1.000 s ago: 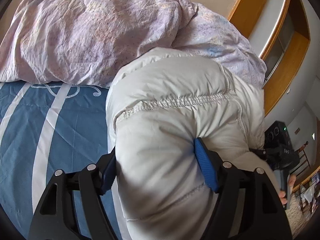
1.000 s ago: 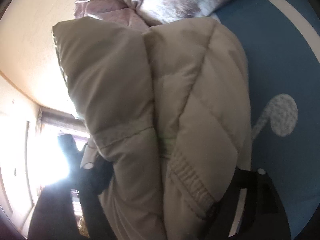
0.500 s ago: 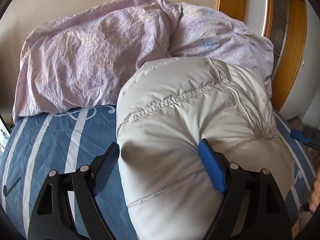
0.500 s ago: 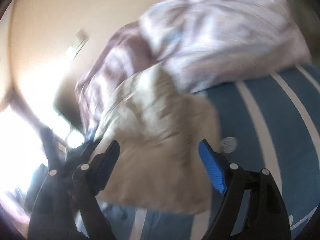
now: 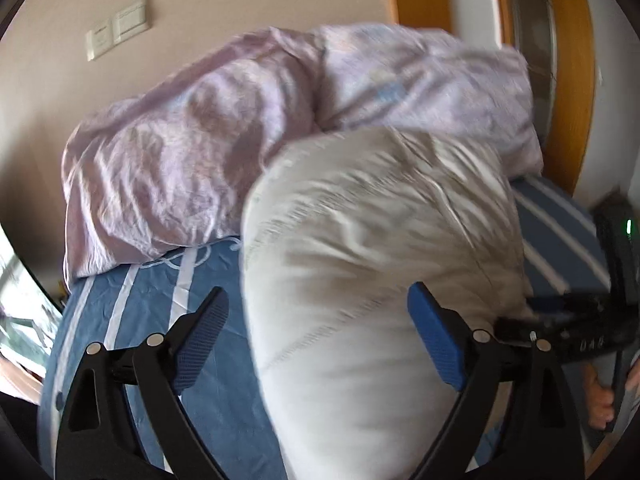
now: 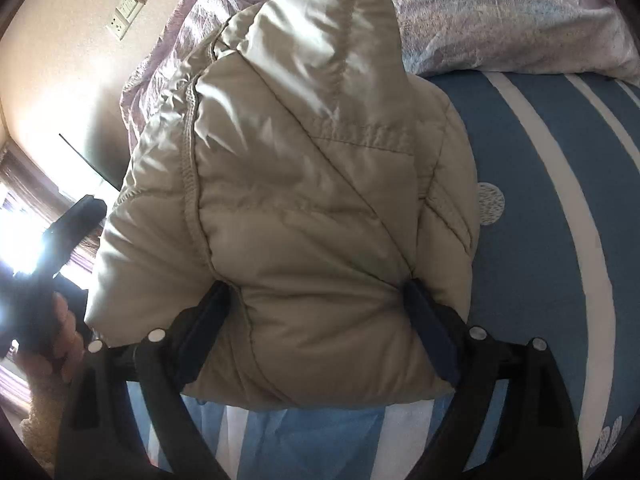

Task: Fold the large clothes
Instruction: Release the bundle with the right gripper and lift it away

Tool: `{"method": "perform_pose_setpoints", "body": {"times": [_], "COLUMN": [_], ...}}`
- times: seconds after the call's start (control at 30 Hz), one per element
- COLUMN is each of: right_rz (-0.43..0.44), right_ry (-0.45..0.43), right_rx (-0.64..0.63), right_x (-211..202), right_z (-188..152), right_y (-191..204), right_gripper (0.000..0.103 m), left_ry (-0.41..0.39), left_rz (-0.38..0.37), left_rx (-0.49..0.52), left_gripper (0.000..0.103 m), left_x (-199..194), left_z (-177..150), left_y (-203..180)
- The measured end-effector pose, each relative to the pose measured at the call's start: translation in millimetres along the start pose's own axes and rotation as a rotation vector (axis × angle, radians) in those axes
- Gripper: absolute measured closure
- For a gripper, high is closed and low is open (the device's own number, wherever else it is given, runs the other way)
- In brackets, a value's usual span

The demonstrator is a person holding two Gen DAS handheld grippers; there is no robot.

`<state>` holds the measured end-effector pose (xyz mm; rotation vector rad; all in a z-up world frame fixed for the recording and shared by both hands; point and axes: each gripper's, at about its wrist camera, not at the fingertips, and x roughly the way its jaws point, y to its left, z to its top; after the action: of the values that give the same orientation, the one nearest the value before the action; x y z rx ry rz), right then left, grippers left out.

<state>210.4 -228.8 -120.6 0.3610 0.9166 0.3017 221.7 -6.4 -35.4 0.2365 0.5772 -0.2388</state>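
A bed covered with a blue sheet (image 5: 152, 344) marked with white stripes fills the lower part of both views, and a beige puffer jacket (image 6: 304, 200) lies bundled on it as the landmark. Behind the jacket, against the beige wall (image 5: 240, 4), a crumpled lilac duvet (image 5: 192, 152) is heaped across the head of the bed, touching the jacket's far edge. On the wall above and left of the jacket sit pale switch plates (image 5: 120, 28), seen in the right wrist view as a white socket plate (image 6: 125, 12). To the right of the jacket in the left wrist view stands an orange wooden door frame (image 5: 568, 80). In the right wrist view a bright window glares to the left of the jacket. The left tool (image 5: 320, 336) has its blue pads spread wide; the right pad presses the jacket's side, while the left pad stands clear of the fabric over the sheet. The right tool (image 6: 320, 332) has its fingers set wide around the jacket's near end, both pads touching the fabric without pinching it flat. The left wrist view is blurred. No containers show.
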Motion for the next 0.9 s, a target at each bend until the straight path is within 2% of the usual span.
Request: {"method": "perform_pose_setpoints", "body": {"times": [0.17,0.3,0.43,0.53,0.63,0.67,0.8,0.9], "right_rz": [-0.053,-0.063,-0.043,0.057,0.166,0.170,0.139,0.036], "right_ry": [-0.061,-0.209,-0.286,-0.311,-0.282,-0.263,-0.217,-0.164], "right_rx": [-0.025,0.014,-0.011,-0.013,0.052,0.064,0.119,0.152], "right_x": [-23,-57,-62,-59,-45,-39,-20,3], "right_z": [11,37,73,91,111,117,126,132], "right_y": [19,16,37,52,52,52,39,32], "right_gripper": [0.014,0.013,0.013,0.013,0.013,0.013,0.014,0.018], "left_ry": [0.031,0.034,0.037,0.039,0.040,0.039,0.038,0.034], "left_rz": [0.017,0.021,0.026,0.030,0.032,0.032,0.029,0.022], "left_rx": [0.005,0.000,0.003,0.005,0.005,0.005,0.006,0.002], "left_gripper": [0.011,0.010,0.010,0.010,0.009,0.009,0.009,0.009], "left_x": [13,13,13,13,13,13,13,14], "left_z": [-4,-4,-5,-5,-5,-5,-5,-6], "left_y": [-9,-9,-10,-11,-11,-11,-11,-11]}}
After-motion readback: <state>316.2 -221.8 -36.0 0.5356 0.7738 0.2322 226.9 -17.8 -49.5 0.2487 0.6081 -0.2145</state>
